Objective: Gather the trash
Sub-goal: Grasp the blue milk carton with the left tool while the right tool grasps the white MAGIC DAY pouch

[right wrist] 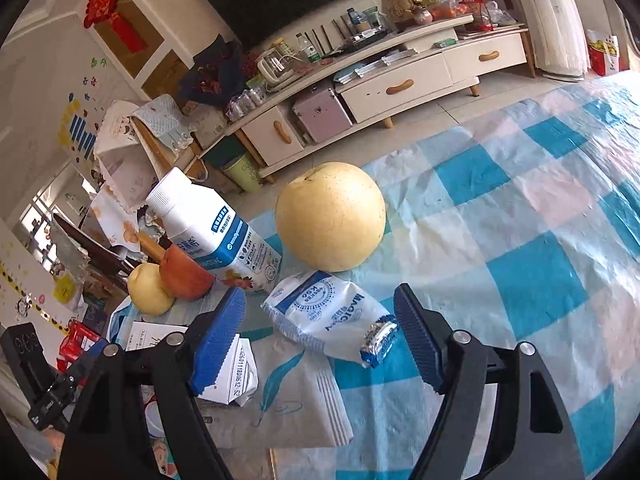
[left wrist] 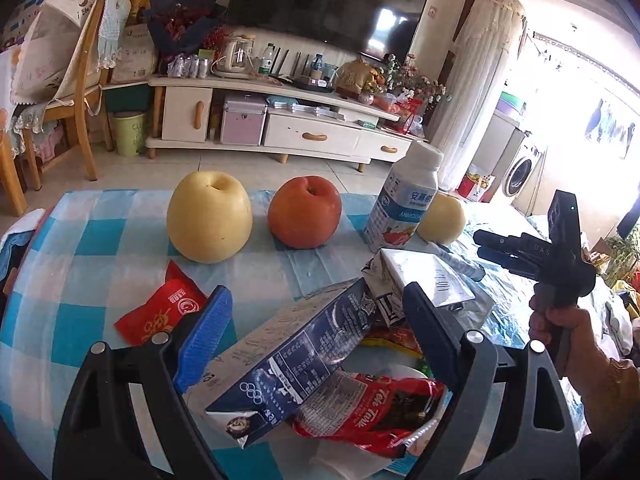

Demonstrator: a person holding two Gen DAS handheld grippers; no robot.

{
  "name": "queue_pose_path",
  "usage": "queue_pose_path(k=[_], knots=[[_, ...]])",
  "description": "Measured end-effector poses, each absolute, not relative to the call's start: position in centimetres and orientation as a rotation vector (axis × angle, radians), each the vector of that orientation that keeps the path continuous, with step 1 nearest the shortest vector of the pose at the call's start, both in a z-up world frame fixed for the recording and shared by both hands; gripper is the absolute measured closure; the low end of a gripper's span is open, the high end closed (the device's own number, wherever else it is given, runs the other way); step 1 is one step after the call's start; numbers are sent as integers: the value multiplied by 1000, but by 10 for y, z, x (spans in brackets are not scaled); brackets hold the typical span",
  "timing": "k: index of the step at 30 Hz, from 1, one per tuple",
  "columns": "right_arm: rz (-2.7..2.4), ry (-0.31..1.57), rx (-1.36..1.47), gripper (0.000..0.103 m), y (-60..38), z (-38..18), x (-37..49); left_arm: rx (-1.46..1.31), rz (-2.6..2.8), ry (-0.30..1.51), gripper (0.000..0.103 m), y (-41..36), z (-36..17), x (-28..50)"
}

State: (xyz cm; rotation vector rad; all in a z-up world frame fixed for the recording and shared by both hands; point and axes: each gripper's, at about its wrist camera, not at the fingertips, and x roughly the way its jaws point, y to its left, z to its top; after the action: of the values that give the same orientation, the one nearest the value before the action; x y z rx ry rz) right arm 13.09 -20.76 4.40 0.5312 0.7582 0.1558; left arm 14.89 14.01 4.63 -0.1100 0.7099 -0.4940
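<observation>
a home living room was shown. a large television (left wrist: 332, 4) was mounted above a long white media cabinet (left wrist: 280, 120) with wooden handles, its top crowded with bottles, a kettle (left wrist: 236, 54) and dried flowers (left wrist: 416, 80). a wooden chair (left wrist: 76, 92) draped with lace covers was set beside a small green bin (left wrist: 129, 133). a washing machine (left wrist: 520, 172) was seen by a bright window. stickers (right wrist: 80, 120) and a red knot ornament (right wrist: 105, 2) were fixed to the wall and door. fruit was laid out on a blue checked tablecloth (right wrist: 540, 208).
</observation>
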Motion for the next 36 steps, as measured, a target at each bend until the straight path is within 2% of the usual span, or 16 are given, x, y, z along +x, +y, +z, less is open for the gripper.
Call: queue_pose_path(k=[8, 9, 10, 14, 19, 36], knots=[[262, 859, 410, 36, -182, 18, 155, -74, -545, 788, 15, 125, 19, 158], [268, 856, 386, 39, -178, 19, 155, -64, -551, 786, 16, 123, 19, 156], [302, 866, 379, 46, -174, 18, 155, -65, -558, 788, 15, 123, 19, 155], [337, 882, 316, 51, -161, 18, 153, -69, -558, 792, 17, 125, 19, 153], [370, 877, 254, 66, -144, 21, 145, -49, -556, 802, 19, 122, 21, 145], [542, 940, 82, 66, -69, 27, 89, 48, -600, 860, 19, 116, 26, 61]])
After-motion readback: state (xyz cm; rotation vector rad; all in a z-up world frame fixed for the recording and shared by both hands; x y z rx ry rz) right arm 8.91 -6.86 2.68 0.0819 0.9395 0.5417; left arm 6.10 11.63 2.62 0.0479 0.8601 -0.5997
